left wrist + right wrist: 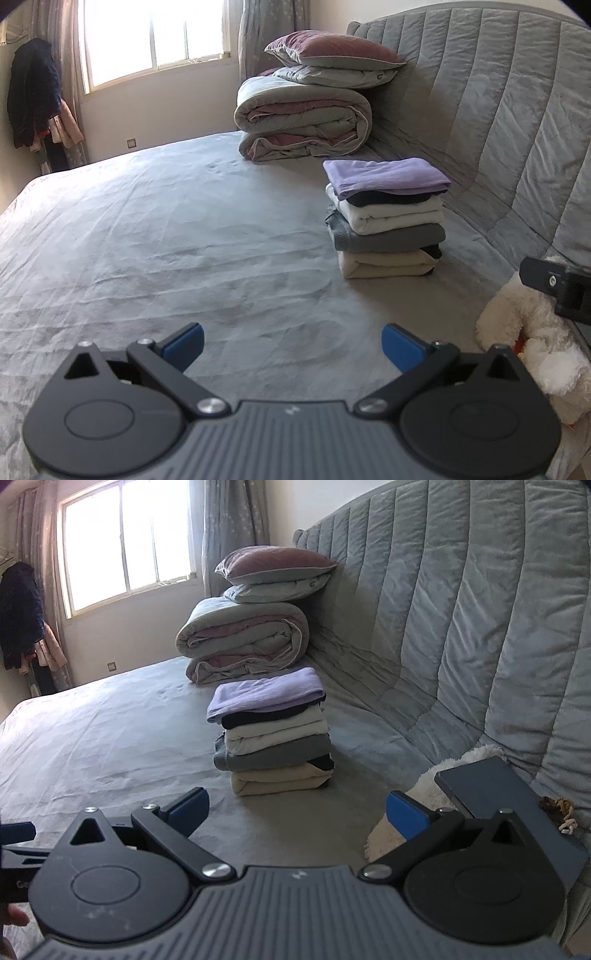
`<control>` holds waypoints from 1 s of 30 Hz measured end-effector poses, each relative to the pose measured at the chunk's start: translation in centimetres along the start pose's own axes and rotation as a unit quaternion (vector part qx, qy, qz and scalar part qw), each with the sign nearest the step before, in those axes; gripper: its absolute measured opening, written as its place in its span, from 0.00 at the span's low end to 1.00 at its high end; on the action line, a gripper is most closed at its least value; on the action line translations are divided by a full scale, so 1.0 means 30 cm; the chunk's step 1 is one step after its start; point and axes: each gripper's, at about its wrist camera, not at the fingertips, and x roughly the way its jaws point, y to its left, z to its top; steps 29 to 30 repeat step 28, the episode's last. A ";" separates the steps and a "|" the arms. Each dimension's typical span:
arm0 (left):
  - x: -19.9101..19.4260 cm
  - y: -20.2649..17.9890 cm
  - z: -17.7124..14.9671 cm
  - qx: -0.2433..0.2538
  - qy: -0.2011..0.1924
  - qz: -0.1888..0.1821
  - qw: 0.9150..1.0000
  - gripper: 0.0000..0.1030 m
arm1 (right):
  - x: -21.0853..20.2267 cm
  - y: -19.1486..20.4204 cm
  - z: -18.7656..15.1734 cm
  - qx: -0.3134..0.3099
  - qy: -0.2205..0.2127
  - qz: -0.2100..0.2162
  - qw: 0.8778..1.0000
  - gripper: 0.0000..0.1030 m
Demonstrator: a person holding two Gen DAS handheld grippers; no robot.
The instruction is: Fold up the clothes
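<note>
A stack of folded clothes [386,218] stands on the grey bed sheet [155,236] near the headboard, with a purple garment [384,175] on top, then white, grey and beige layers. The right wrist view shows the same stack [273,734] straight ahead. My left gripper [292,345] is open above bare sheet, well short of the stack and left of it, with nothing between its blue pads. My right gripper [297,812] is also open and empty, close in front of the stack. Part of the right gripper's body [557,290] shows at the left view's right edge.
A rolled duvet [303,118] with two pillows [332,55] on it sits at the bed's far corner. A padded grey headboard [461,609] runs along the right. A white plush toy [532,339] and a dark flat tablet [513,812] lie by the headboard. Clothes hang by the window [33,96].
</note>
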 end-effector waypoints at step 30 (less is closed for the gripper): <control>-0.234 0.325 -0.258 -0.028 0.010 0.043 0.999 0.99 | -0.092 0.382 -0.177 -0.123 0.037 0.092 0.987 1.00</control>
